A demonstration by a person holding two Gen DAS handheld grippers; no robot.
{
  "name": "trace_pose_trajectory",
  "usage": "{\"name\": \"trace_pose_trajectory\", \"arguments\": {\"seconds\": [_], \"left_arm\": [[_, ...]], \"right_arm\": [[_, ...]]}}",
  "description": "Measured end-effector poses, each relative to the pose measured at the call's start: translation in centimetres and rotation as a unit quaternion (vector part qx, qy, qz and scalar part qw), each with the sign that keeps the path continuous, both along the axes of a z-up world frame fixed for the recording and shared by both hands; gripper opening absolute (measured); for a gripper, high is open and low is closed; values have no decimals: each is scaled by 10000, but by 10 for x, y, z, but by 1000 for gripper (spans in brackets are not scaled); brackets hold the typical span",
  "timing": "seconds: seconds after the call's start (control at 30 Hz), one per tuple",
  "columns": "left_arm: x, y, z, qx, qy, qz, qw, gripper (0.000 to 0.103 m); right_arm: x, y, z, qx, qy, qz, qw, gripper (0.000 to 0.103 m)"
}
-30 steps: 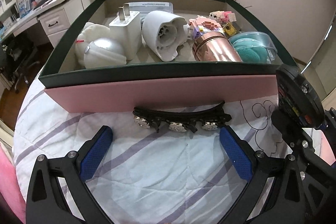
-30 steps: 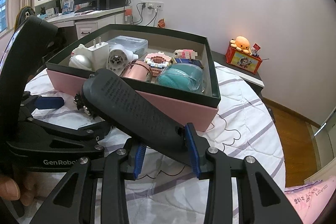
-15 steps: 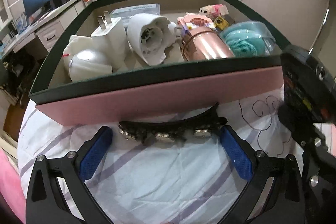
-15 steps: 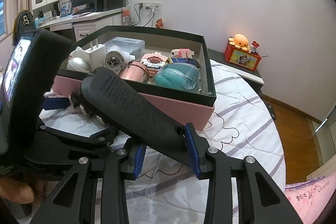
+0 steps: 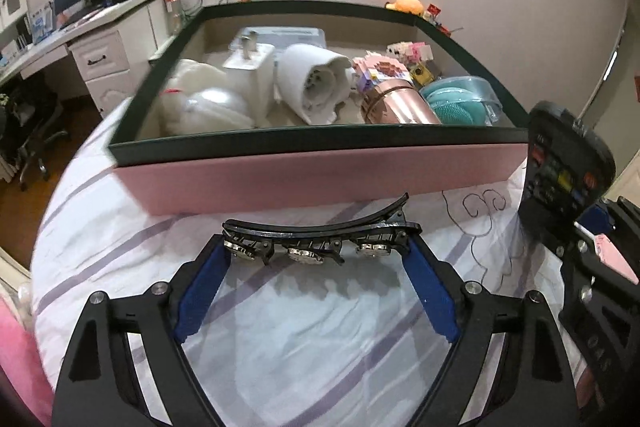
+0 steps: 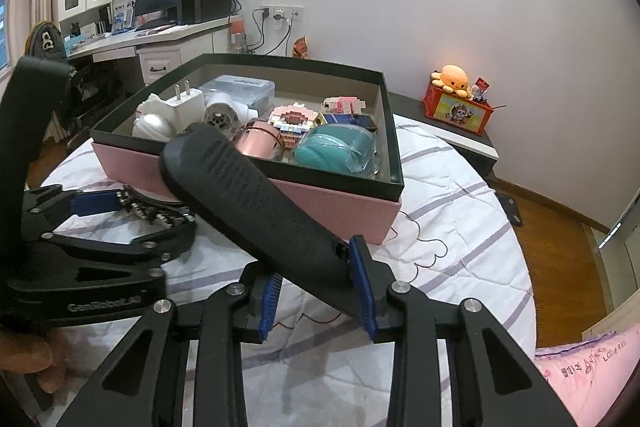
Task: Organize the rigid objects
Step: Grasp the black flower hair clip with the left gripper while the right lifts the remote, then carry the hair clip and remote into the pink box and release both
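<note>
Round bench (image 5: 320, 339) under a white cloth with purple stripes. Directly on it: pink box (image 5: 320, 179) with dark green rim, toward the far edge; black hair clip (image 5: 320, 233) just in front of the box.

Black skeletal fingers (image 5: 428, 291) carry ribbed blue pads (image 6: 362, 287) and silver screws (image 6: 400, 287).

Hair clip (image 5: 320, 231) lies before the box (image 5: 320, 179), on the bedsheet (image 5: 320, 339).

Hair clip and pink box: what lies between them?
Only bare striped sheet separates the hair clip from the pink box, as the left wrist view shows.
</note>
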State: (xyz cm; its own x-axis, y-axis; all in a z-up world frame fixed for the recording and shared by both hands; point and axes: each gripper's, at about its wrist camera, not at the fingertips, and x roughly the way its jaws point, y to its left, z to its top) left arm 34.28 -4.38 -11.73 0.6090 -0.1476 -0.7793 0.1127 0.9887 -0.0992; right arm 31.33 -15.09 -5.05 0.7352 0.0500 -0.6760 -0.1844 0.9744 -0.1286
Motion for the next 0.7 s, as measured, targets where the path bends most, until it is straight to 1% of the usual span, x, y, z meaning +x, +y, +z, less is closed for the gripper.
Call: {"name": "trace_pose_trajectory", "arguments": {"seconds": [0.2,0.47,0.7], "left_arm": [[-19,20,16,-60,-154,112,9998,88],[-36,35,37,-107,-357,162,9992,88],[-45,40,44,-147,-426,190,9988,88]], "right_arm": [[-12,10,10,48,-69,80,9999,29],[-27,29,22,230,-117,342,9991,17],[-34,35,27,442,-89,460,9979,17]]}}
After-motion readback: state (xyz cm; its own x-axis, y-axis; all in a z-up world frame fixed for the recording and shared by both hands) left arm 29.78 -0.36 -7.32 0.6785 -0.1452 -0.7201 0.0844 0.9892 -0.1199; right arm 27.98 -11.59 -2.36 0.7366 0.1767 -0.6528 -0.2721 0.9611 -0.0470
